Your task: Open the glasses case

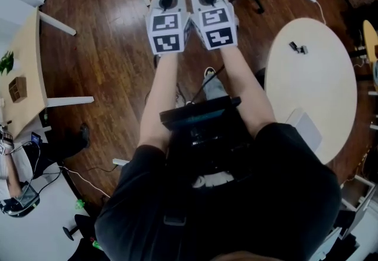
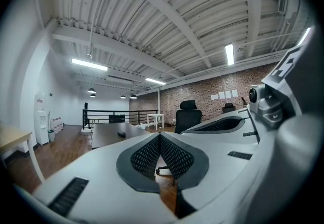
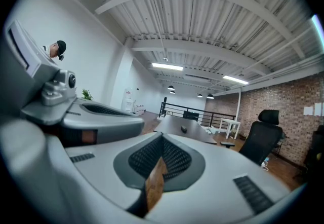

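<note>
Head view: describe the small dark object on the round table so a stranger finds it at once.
On the right of the wood floor stands a pale round table. Near its upper left rim lies a small dark object, too small to identify. It is the only dark thing on the top; the other item, a flat grey sheet, lies at the lower left rim.
</note>
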{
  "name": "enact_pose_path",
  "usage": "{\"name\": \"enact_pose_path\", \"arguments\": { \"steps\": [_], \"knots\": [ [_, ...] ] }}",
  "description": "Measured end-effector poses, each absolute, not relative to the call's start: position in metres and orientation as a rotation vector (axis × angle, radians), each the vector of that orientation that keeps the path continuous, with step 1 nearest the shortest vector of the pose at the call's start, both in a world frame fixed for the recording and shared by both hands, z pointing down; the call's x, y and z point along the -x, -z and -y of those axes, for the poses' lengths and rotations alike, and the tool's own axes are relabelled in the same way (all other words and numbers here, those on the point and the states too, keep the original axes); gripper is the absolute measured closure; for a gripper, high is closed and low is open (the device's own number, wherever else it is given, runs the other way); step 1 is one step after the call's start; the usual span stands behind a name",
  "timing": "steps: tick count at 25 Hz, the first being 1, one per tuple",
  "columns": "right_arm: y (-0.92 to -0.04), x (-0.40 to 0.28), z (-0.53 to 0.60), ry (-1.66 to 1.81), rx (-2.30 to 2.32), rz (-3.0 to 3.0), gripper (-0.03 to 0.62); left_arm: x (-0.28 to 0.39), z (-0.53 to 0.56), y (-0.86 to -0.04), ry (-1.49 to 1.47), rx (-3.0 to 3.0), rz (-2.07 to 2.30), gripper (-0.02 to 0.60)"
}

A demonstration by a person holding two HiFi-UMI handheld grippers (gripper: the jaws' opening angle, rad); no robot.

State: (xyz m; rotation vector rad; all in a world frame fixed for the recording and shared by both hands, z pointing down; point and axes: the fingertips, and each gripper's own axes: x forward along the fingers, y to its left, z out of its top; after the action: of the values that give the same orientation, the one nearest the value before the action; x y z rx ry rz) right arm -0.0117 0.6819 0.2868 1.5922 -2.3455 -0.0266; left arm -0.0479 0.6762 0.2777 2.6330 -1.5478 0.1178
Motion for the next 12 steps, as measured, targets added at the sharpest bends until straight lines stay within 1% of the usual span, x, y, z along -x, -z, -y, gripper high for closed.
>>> {"name": "enact_pose_path", "arguments": {
  "steps": [12],
  "knots": [
    [-0.298, -0.004, -0.636, -0.013, -1.570, 2.374, 0.589, 0.032, -0.631, -0.286, -0.163, -2.617, 1.583, 0.586]
  ]
}}
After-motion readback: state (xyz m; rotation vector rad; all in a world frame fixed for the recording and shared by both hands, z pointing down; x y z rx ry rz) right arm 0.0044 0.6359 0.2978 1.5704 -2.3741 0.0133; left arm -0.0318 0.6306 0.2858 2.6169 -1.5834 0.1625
